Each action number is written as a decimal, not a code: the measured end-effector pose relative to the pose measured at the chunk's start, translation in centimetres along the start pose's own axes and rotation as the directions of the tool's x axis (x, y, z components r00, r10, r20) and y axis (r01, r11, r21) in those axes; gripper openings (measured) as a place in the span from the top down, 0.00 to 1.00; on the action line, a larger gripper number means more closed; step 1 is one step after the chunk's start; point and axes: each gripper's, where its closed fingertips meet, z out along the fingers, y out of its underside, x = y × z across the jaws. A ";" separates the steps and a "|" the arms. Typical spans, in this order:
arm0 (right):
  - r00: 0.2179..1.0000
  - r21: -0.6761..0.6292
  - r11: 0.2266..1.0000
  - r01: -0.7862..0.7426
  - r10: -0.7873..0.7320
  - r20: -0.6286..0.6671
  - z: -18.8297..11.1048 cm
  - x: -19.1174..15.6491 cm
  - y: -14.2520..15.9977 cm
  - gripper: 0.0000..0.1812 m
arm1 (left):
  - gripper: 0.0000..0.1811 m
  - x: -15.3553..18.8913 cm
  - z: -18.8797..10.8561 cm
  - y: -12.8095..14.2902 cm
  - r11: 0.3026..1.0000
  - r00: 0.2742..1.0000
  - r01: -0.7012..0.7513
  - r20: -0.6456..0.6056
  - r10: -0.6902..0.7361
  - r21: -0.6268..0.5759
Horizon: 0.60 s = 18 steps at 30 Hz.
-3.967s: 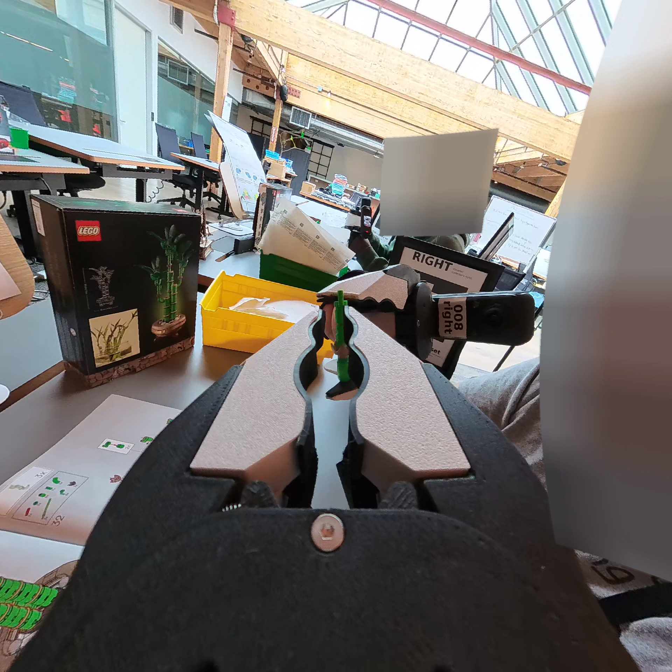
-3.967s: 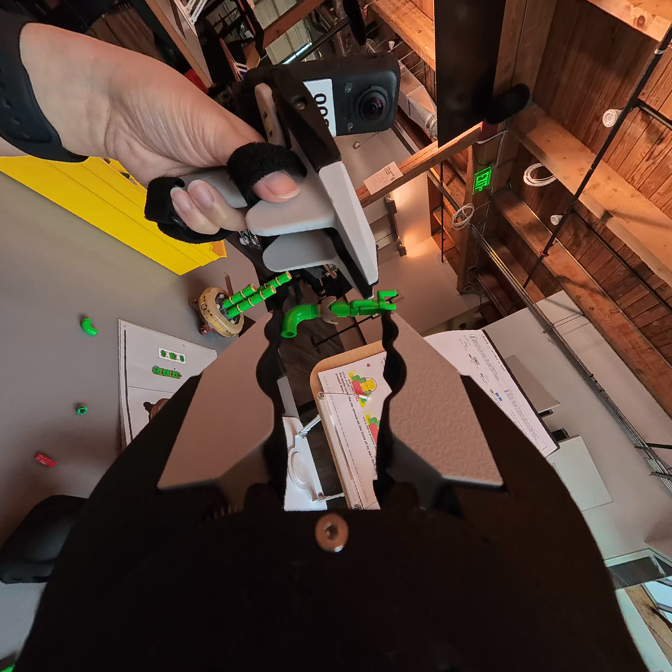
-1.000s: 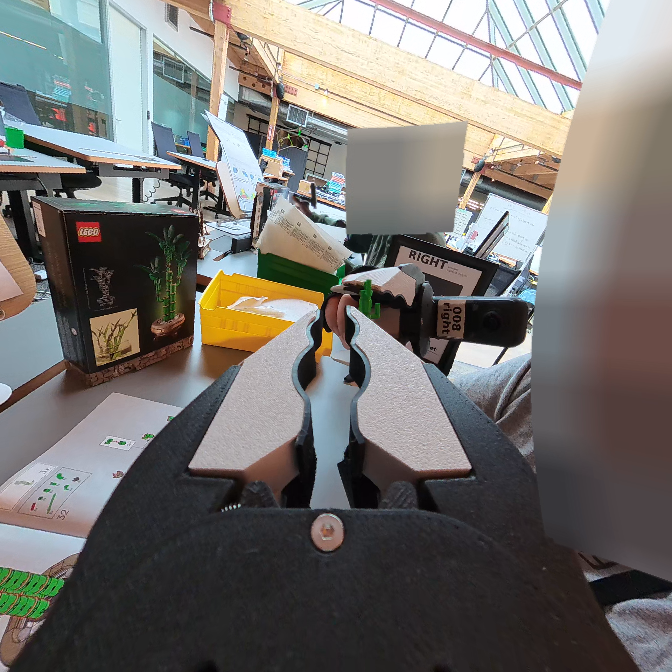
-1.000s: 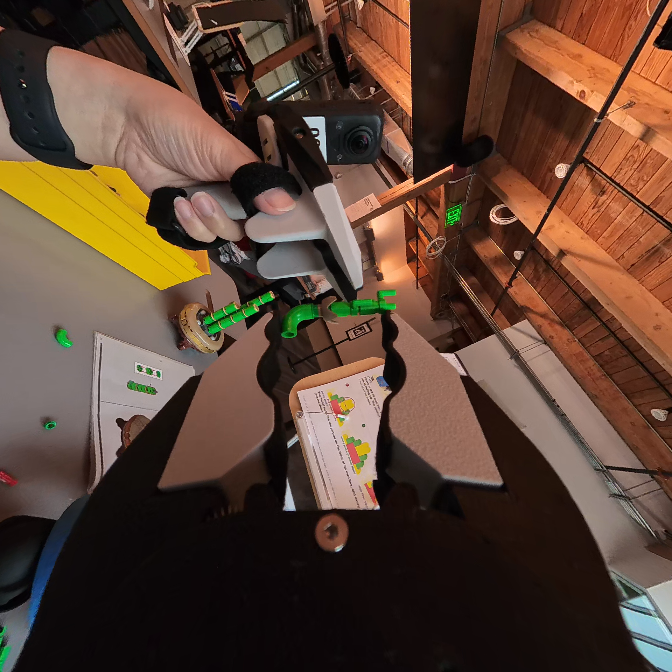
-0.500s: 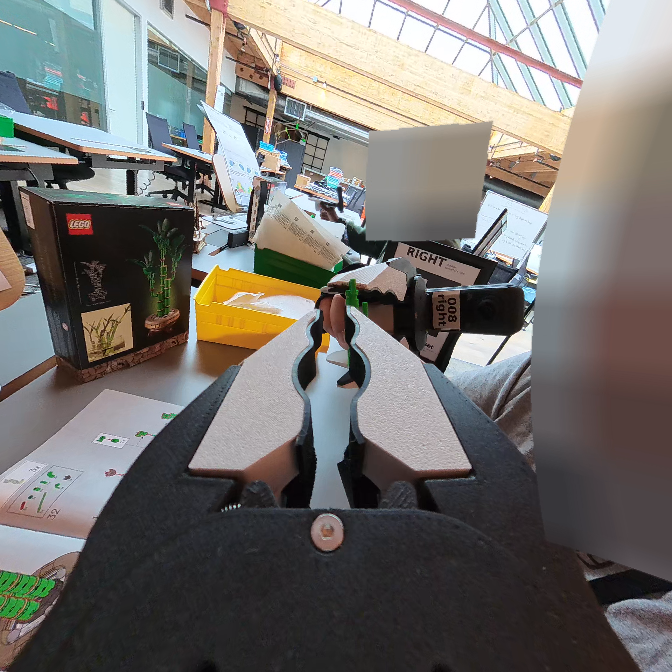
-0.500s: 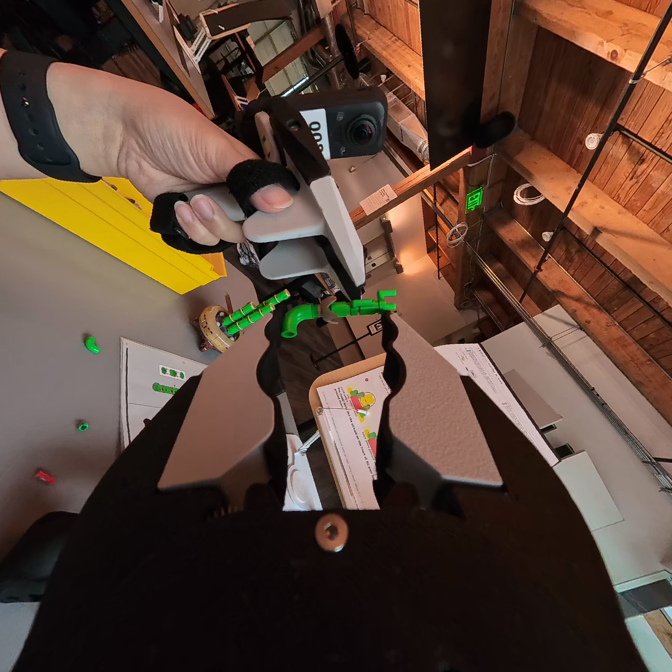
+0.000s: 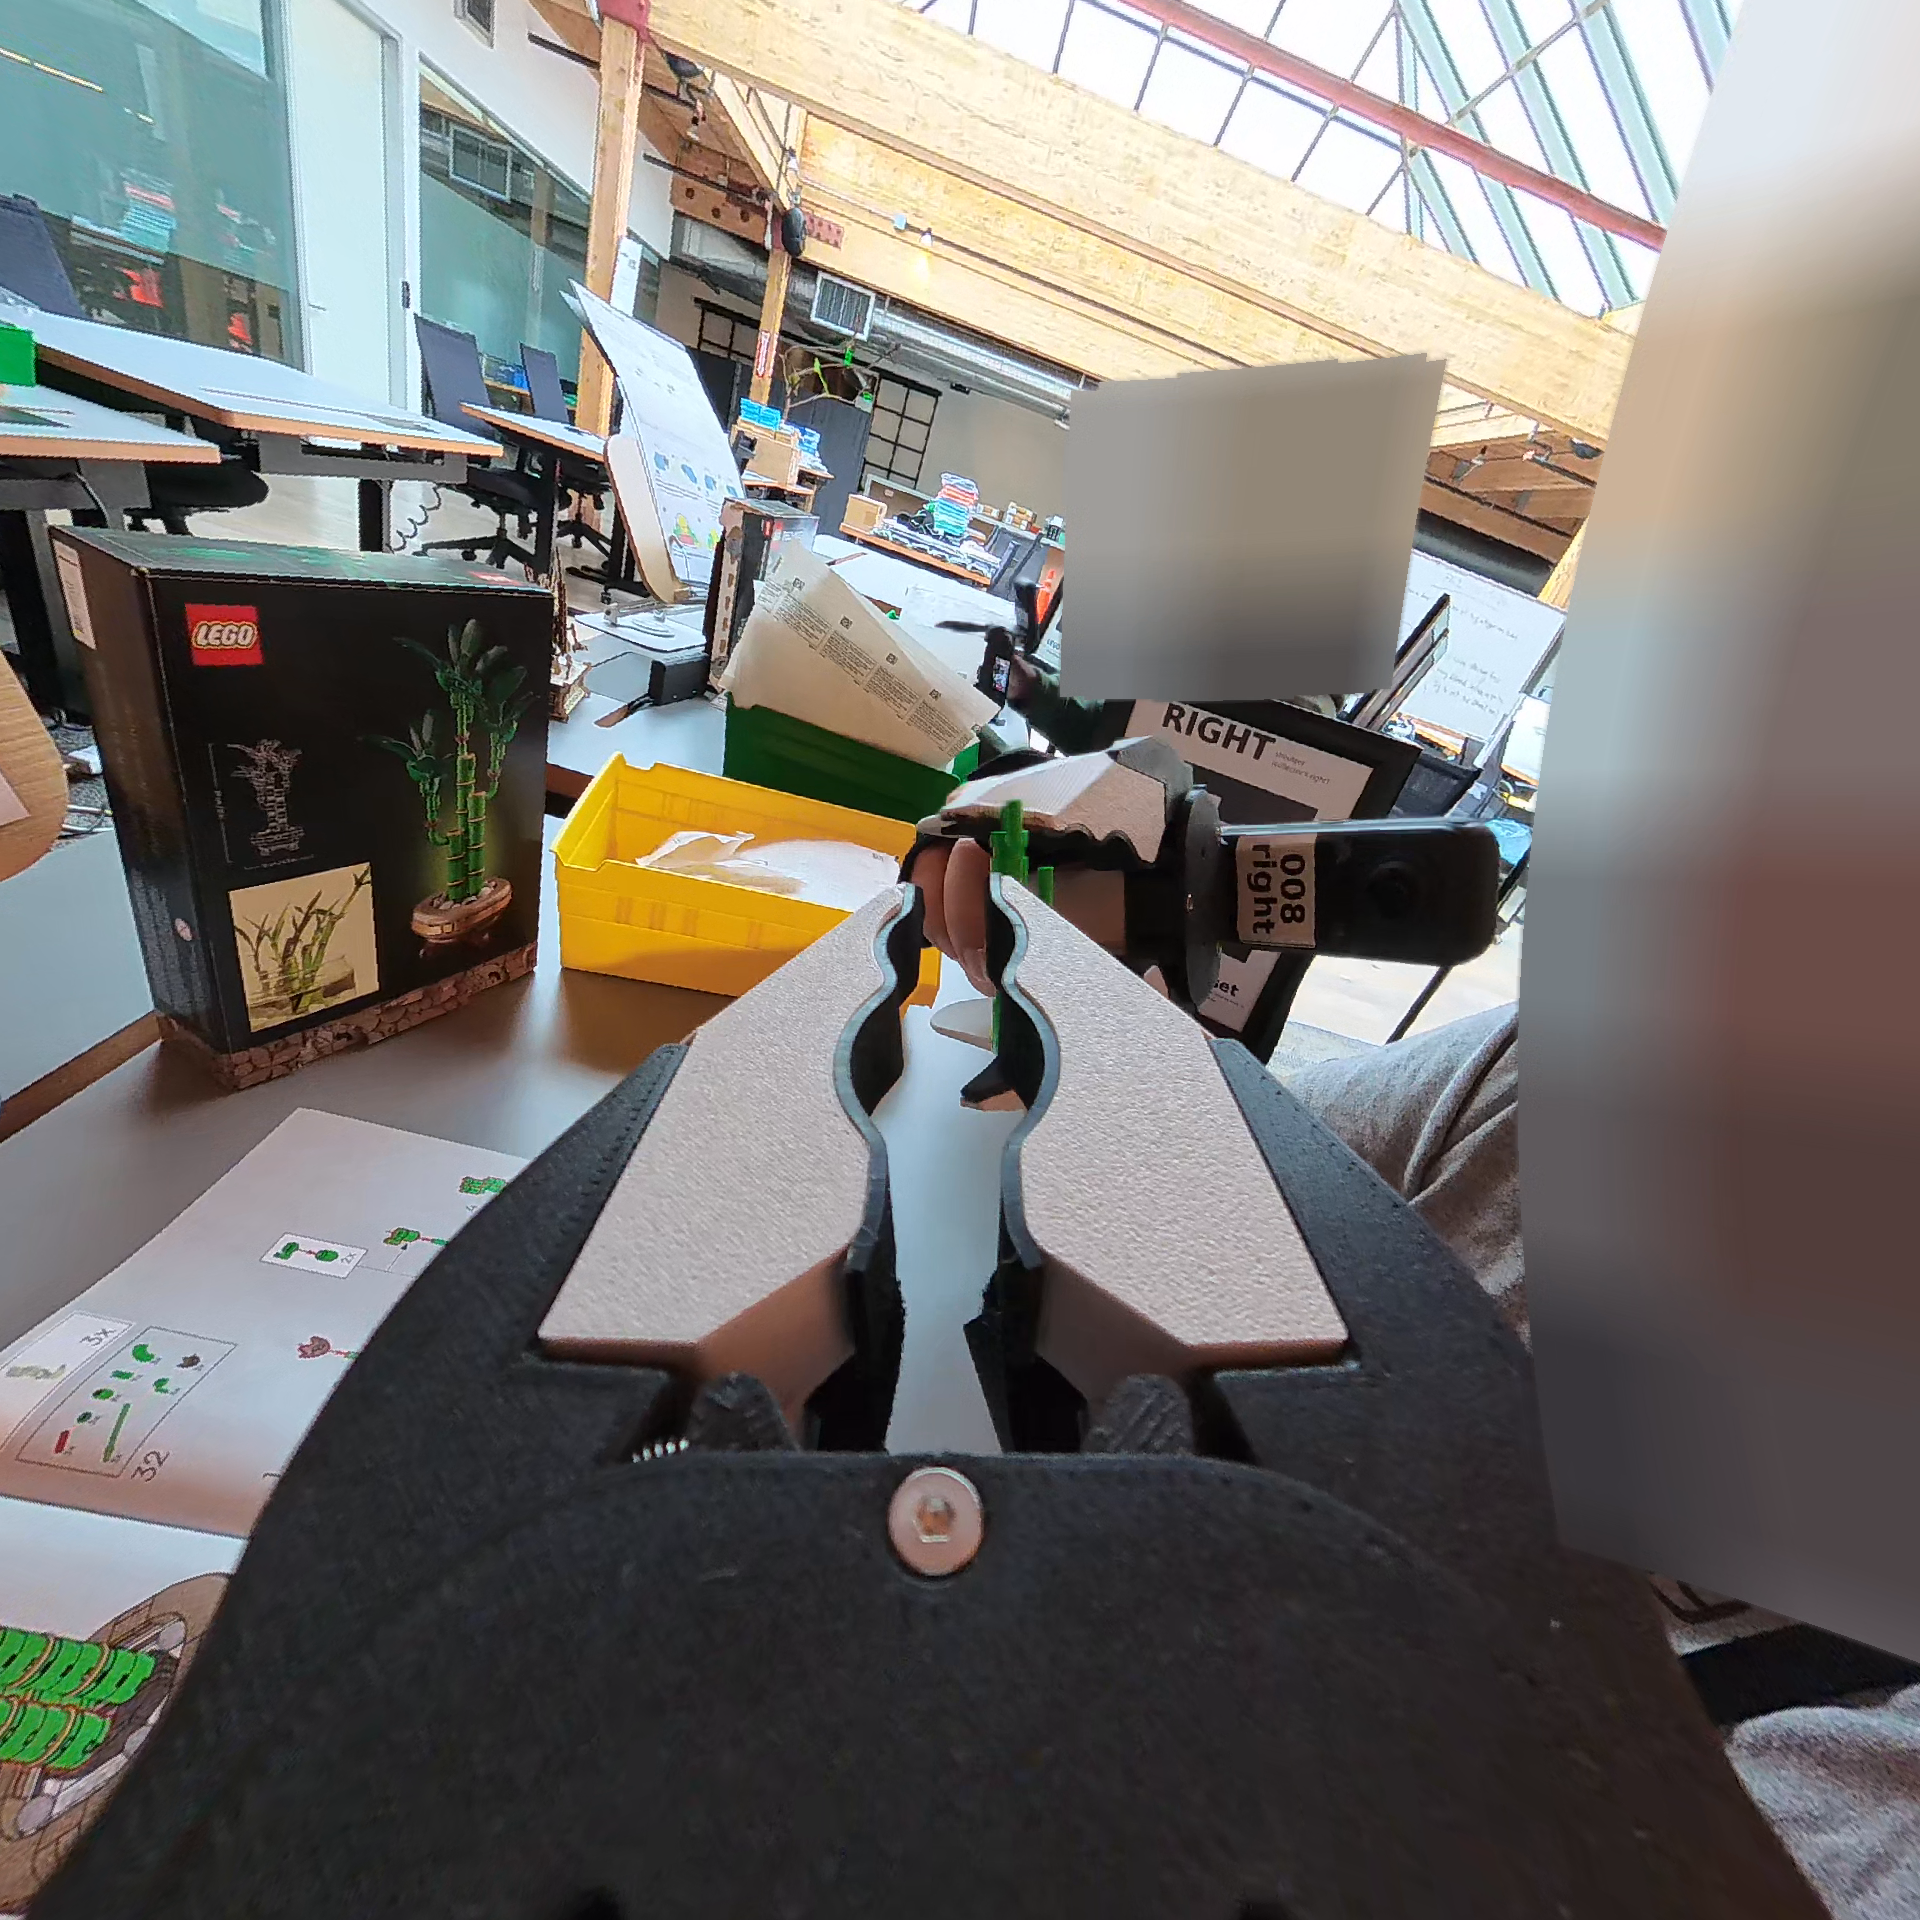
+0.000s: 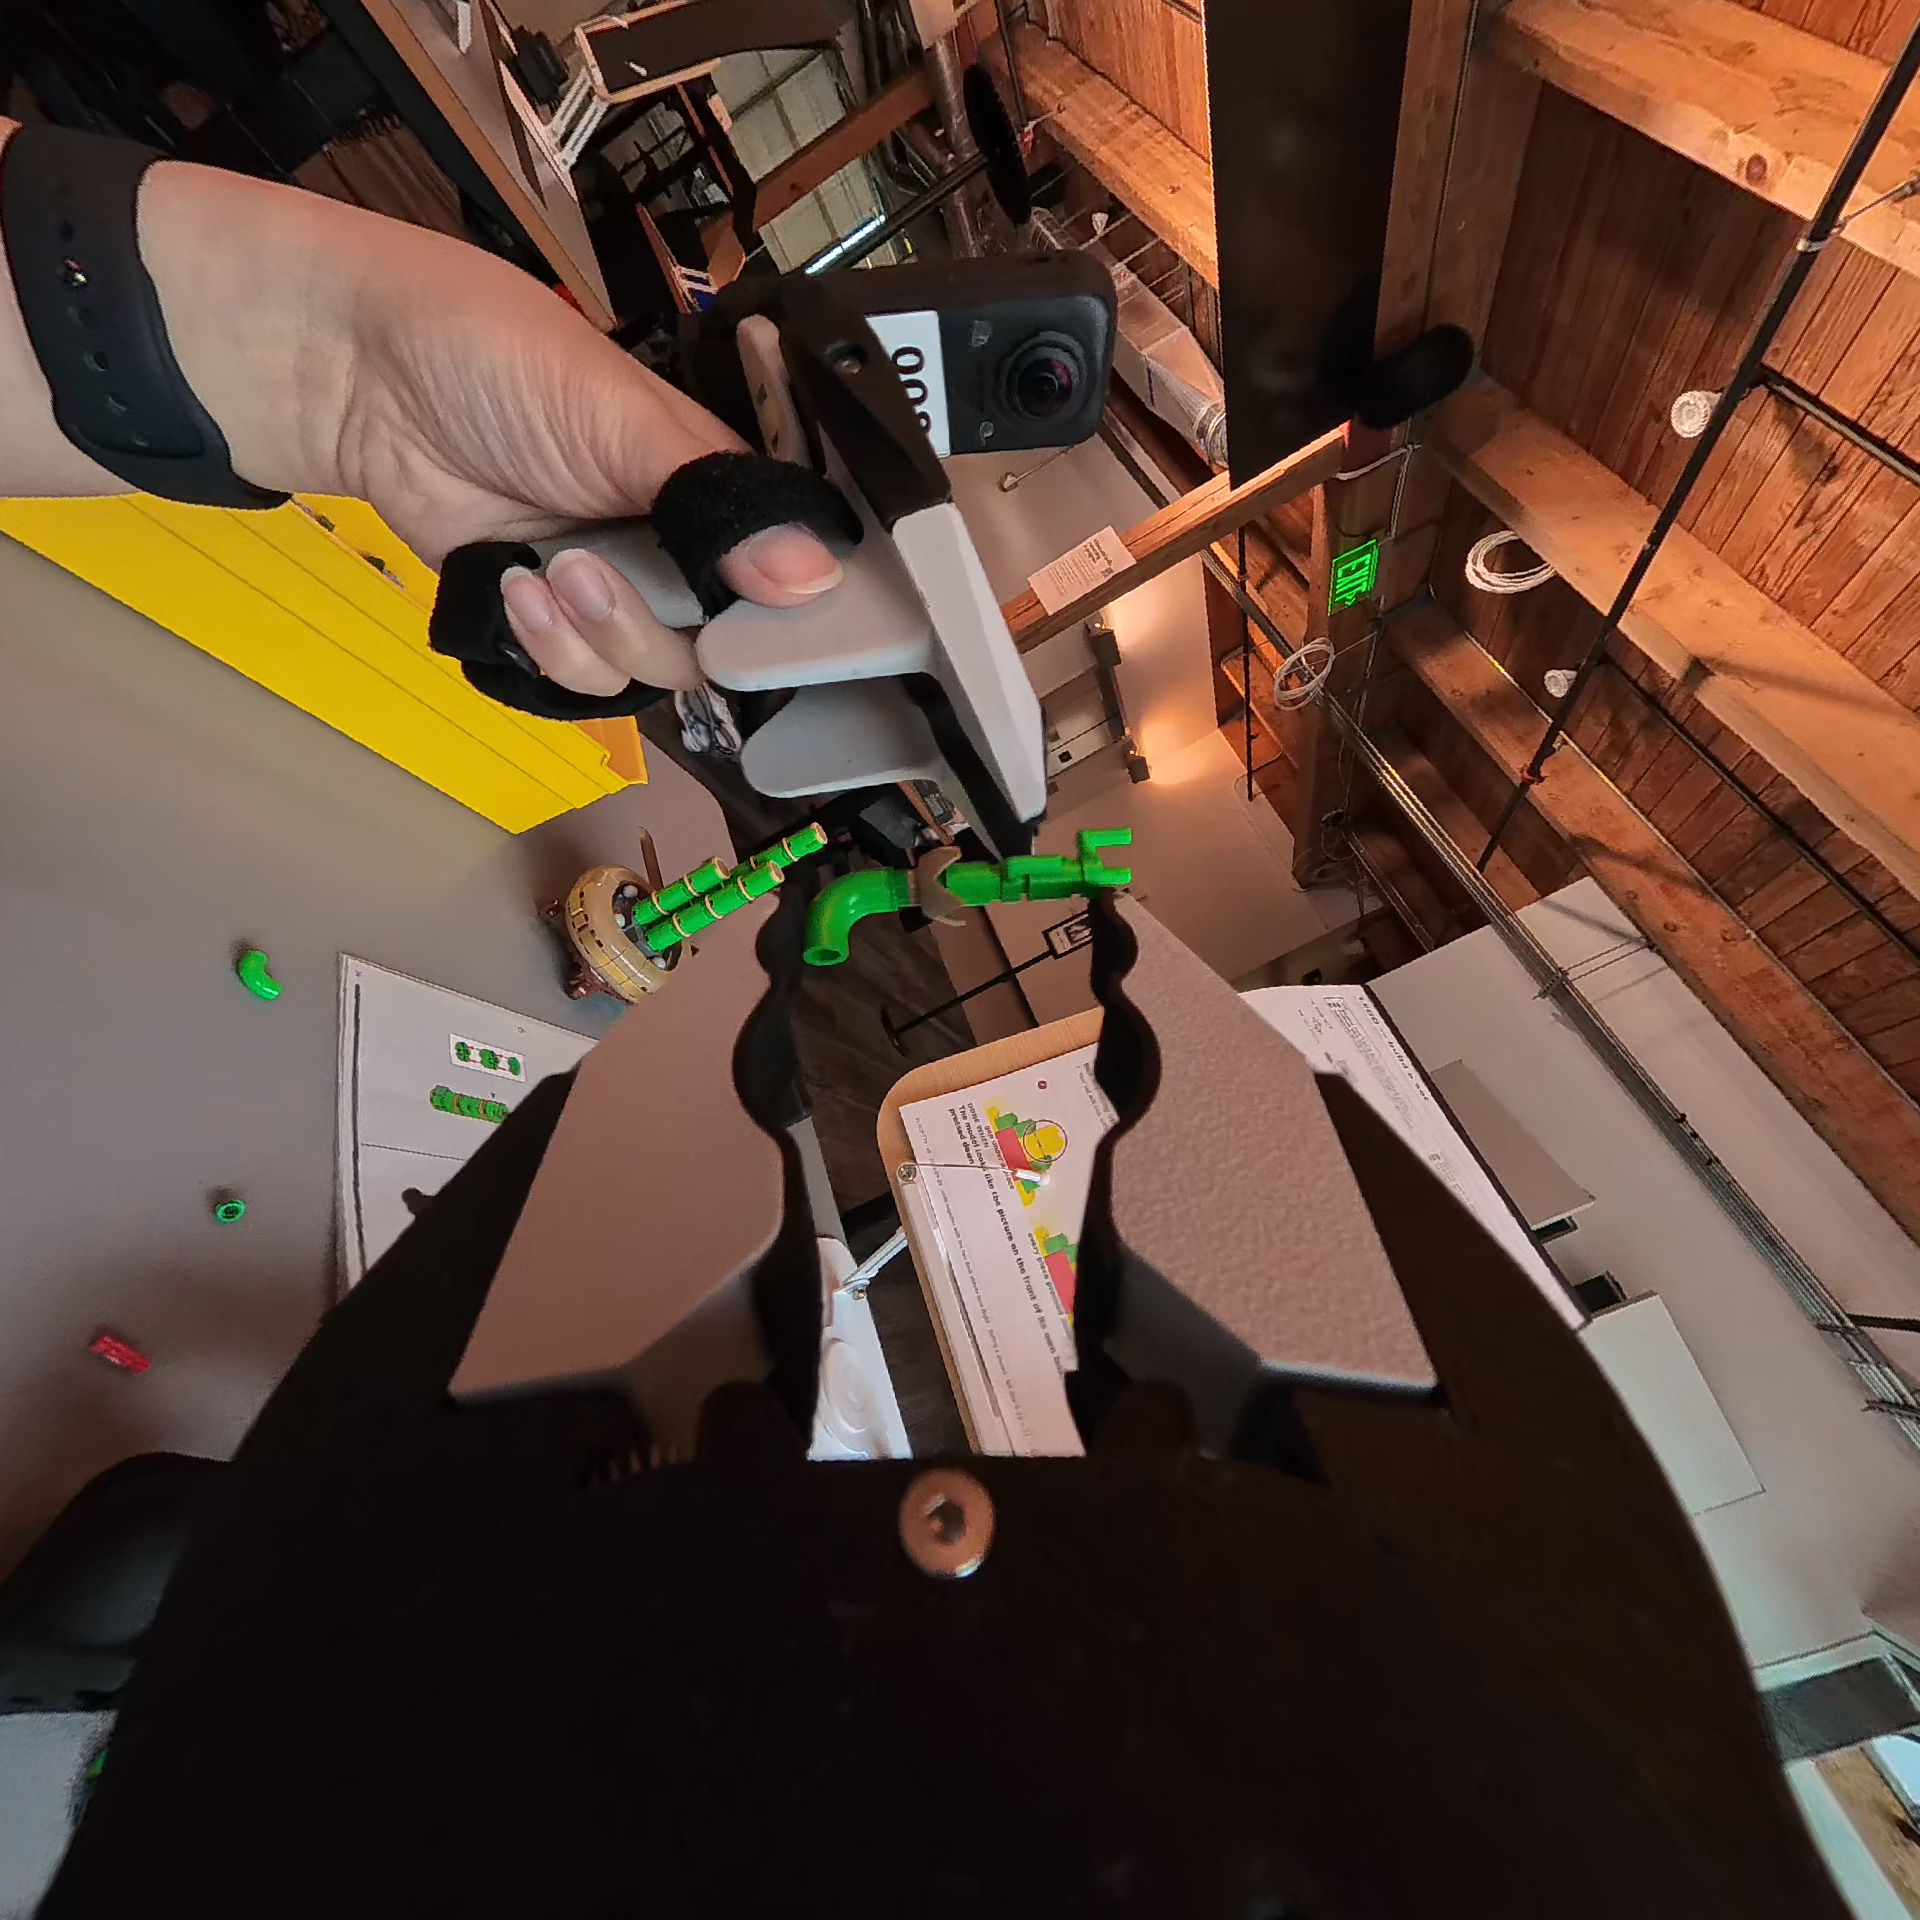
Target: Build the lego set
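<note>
My right gripper (image 8: 940,914) is shut on a green bamboo stem piece (image 8: 997,881), which lies crosswise between its fingertips, with a green elbow (image 8: 836,920) at the left end and a clip at the right. My left gripper (image 7: 951,899) is open by a narrow gap and empty. Its tips sit right by the stem (image 7: 1006,836), which stands upright just beyond them. Whether they touch it I cannot tell. The partly built bamboo model (image 8: 665,914) lies on the table (image 8: 156,831) beyond my right gripper. It also shows at the lower left of the left wrist view (image 7: 62,1704).
An instruction booklet (image 7: 260,1278) lies open at the front left. Loose on the table are a green elbow (image 8: 257,975), a green ring (image 8: 229,1208) and a red piece (image 8: 120,1353). A yellow bin (image 7: 707,894), the set's box (image 7: 312,800) and a green bin (image 7: 831,758) stand behind. The grippers are tip to tip, or close to it.
Four seconds ago the stem stood between my left fingers; now it is just past their tips. My right gripper has kept hold of it. Both grippers have shifted slightly.
</note>
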 end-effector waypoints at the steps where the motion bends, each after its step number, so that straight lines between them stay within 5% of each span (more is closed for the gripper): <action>1: 1.000 0.002 1.000 0.013 -0.013 -0.004 0.0 0.0 0.0 0.71 | 0.95 0.0 0.0 0.0 1.000 1.000 0.000 0.000 0.000 0.000; 18: 0.986 0.037 0.987 0.154 -0.152 -0.063 -0.5 -0.1 -1.4 0.71 | 0.95 0.0 -0.4 -0.3 1.000 1.000 -0.003 0.003 0.003 0.009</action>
